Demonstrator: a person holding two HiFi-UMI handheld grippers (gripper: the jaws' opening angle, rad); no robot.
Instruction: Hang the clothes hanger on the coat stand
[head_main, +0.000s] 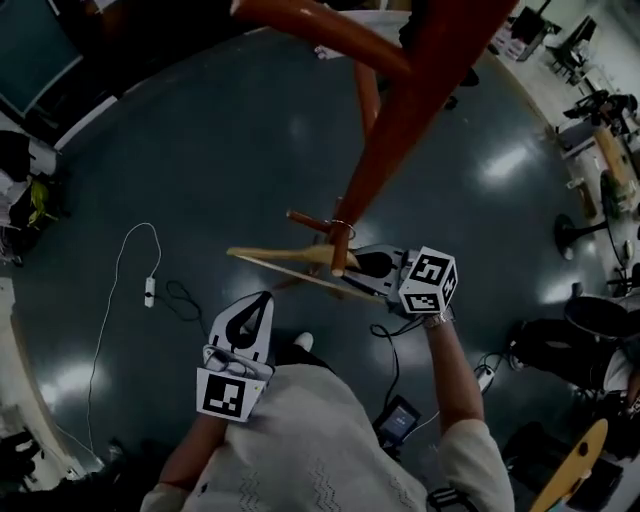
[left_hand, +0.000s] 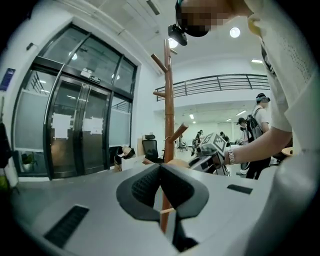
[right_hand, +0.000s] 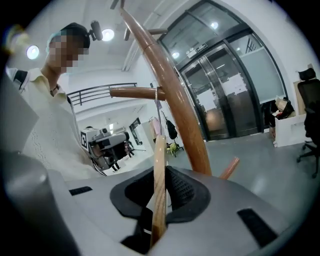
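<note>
Your right gripper (head_main: 357, 266) is raised in front of you, next to the reddish-brown wooden coat stand (head_main: 400, 110). Its jaws are pinching the pale wooden clothes hanger (head_main: 285, 262). In the right gripper view the hanger's flat bar (right_hand: 159, 165) runs straight up between the dark ribbed pads (right_hand: 182, 187), which press on it from both sides.

The hanger's thin metal hook (right_hand: 156, 107) rises from the bar to a short, roughly level peg (right_hand: 132, 92) that juts from the stand's pole. In the head view the hook (head_main: 340, 228) looks looped round that peg (head_main: 305, 218), right beside the pole. You cannot tell from either view whether the hanger's weight rests on the peg. The hanger lies roughly level across the head view. Its long arm reaches out to your left, past the pole.

Your left gripper (head_main: 260, 306) hangs lower and closer to your body, well apart from the hanger and touching nothing. In the left gripper view its jaws (left_hand: 160, 172) are pressed together with nothing between them. The pole of the stand (left_hand: 169, 100) stands behind them, with your right gripper (left_hand: 212, 150) just to the pole's right.

Below everything is a dark, glossy grey floor (head_main: 220, 150), and a thin white cable (head_main: 120, 260) trails across it off to your left.
</note>
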